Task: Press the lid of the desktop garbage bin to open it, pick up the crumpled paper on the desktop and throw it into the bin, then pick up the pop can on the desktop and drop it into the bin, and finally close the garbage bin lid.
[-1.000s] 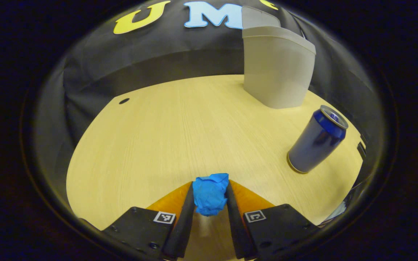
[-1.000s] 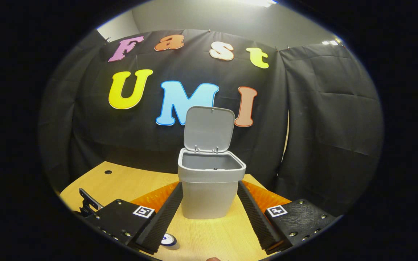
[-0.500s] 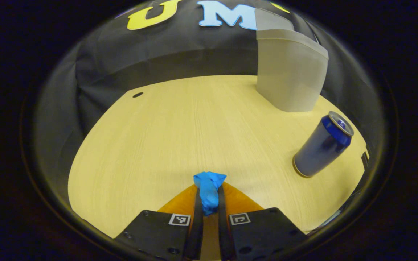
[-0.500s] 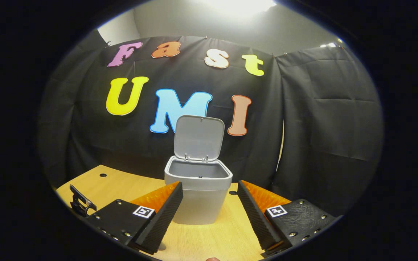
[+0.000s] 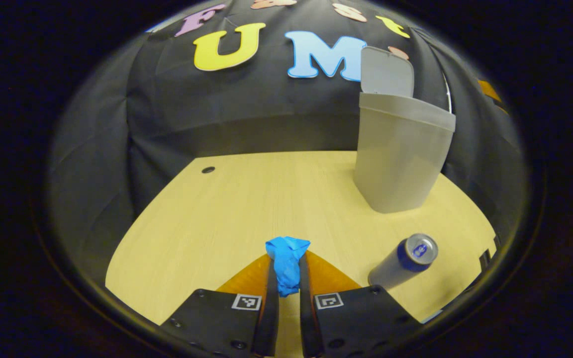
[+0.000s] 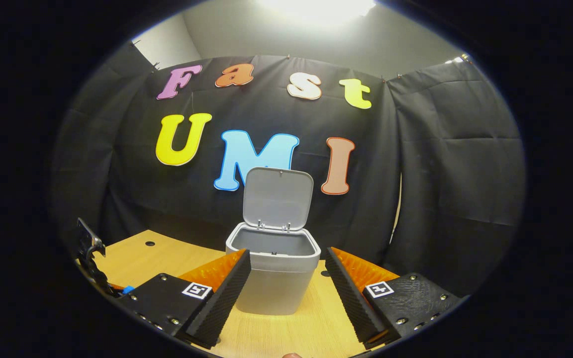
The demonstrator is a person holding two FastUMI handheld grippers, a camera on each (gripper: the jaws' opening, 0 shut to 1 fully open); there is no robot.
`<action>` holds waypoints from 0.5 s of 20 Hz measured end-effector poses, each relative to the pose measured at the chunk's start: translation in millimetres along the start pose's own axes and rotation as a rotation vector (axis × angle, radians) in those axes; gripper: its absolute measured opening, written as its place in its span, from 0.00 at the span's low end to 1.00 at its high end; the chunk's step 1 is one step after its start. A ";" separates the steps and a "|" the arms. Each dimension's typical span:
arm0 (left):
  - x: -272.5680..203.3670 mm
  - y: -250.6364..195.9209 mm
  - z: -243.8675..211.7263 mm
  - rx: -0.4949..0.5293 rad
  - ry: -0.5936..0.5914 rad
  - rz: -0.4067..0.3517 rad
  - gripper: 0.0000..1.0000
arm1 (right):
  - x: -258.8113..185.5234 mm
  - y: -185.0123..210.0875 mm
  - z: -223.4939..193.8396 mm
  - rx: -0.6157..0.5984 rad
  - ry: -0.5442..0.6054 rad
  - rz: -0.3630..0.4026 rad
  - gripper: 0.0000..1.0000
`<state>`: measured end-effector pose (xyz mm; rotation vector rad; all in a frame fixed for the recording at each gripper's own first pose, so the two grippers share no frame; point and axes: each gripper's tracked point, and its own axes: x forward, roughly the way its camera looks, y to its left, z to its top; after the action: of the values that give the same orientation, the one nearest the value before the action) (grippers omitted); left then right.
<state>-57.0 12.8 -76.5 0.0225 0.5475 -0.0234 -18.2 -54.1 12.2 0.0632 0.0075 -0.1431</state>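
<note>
In the left gripper view, the crumpled paper (image 5: 286,263) sits pinched between the left hand-held gripper (image 5: 286,293) fingers above the tabletop (image 5: 246,209). The bin (image 5: 398,154) stands far right, lid (image 5: 386,72) raised; the pop can (image 5: 403,261) stands nearer, seemingly upright.

A: How do we stand with the left gripper (image 5: 286,271)?
B: Our two fingers (image 5: 269,298) are drawn close, both pressing on the crumpled paper (image 5: 286,263), held above the surface (image 5: 246,209).
A: And the right gripper (image 6: 286,278)?
B: We hold it level, its fingers (image 6: 227,293) spread wide apart, gripping nothing.
</note>
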 end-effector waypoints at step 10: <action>-15.6 -63.8 137.4 0.014 -0.242 -0.082 0.27 | 1.5 -16.1 1.9 0.043 -0.027 0.010 0.96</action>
<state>-0.6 -54.5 48.0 0.0106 0.3064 -0.1088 -19.1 -70.3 13.0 0.1042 -0.0227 -0.1343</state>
